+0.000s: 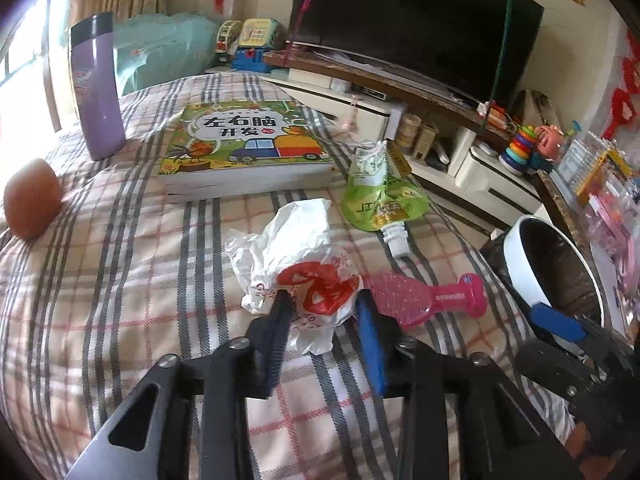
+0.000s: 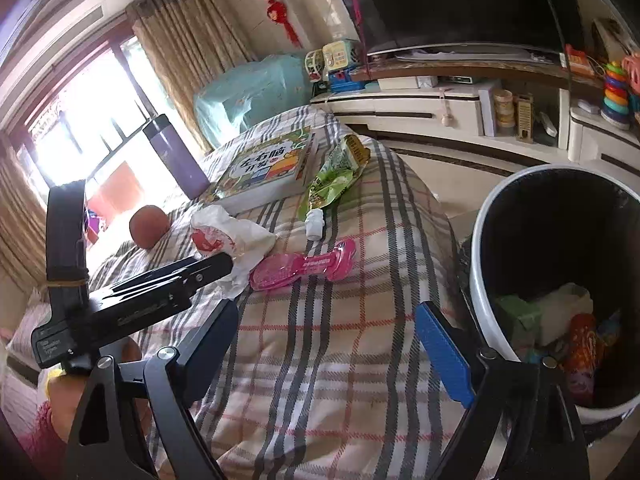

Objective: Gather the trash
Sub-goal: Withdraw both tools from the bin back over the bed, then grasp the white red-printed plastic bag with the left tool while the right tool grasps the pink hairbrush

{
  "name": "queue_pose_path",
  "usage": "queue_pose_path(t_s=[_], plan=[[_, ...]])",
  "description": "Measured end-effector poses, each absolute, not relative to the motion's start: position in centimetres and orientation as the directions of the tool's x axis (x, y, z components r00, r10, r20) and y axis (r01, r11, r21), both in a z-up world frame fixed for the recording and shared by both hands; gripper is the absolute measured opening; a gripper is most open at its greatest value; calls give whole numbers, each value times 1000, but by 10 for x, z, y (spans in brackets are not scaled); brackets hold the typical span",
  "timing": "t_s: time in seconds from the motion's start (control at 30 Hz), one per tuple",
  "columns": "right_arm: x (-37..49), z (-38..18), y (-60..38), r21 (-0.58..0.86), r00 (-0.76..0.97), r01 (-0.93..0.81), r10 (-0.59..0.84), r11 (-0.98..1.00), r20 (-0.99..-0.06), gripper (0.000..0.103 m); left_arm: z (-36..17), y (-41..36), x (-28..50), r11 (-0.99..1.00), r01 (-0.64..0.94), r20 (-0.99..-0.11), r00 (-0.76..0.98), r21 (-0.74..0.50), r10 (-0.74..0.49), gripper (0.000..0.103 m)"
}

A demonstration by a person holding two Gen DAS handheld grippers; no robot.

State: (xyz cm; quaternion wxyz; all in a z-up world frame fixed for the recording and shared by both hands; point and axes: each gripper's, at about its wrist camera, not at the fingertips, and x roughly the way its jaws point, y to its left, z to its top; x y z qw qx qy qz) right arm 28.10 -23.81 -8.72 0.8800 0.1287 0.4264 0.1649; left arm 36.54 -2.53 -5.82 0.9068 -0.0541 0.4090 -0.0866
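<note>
Crumpled white plastic bag (image 1: pixel 304 248) lies on the checked bed (image 1: pixel 120 280), the left tongs (image 1: pixel 322 304) pinching its near folds; light, soft, slippery, best bunched. From the right wrist, right tongs (image 2: pixel 332 344) gape empty beside the bin (image 2: pixel 480 264).

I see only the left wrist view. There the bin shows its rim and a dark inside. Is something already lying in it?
Observer: Yes. The right wrist view looks into the bin: a green wrapper, a white piece and a red-orange packet lie at the bottom.
Operator: And the right gripper? I see only one blue finger of it.
Observer: The right gripper is open with nothing in it. It hangs over the plaid cover, and the bin is close on its right side.
</note>
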Motion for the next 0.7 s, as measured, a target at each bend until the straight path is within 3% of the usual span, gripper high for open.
queue_pose_path(t_s=[0.03, 0.27, 0.7], plan=[[283, -88, -237, 364, 578, -188, 402, 912, -710, 91, -57, -24, 364, 979, 119, -729, 654, -166, -204, 22], [300, -90, -215, 345, 528, -285, 446, 894, -722, 91, -49, 8, 338, 971, 96, -715, 661, -221, -228, 21], [337, -114, -156, 61, 418, -538, 329, 841, -847, 87, -49, 53, 288, 955, 25, -722, 649, -294, -239, 21]])
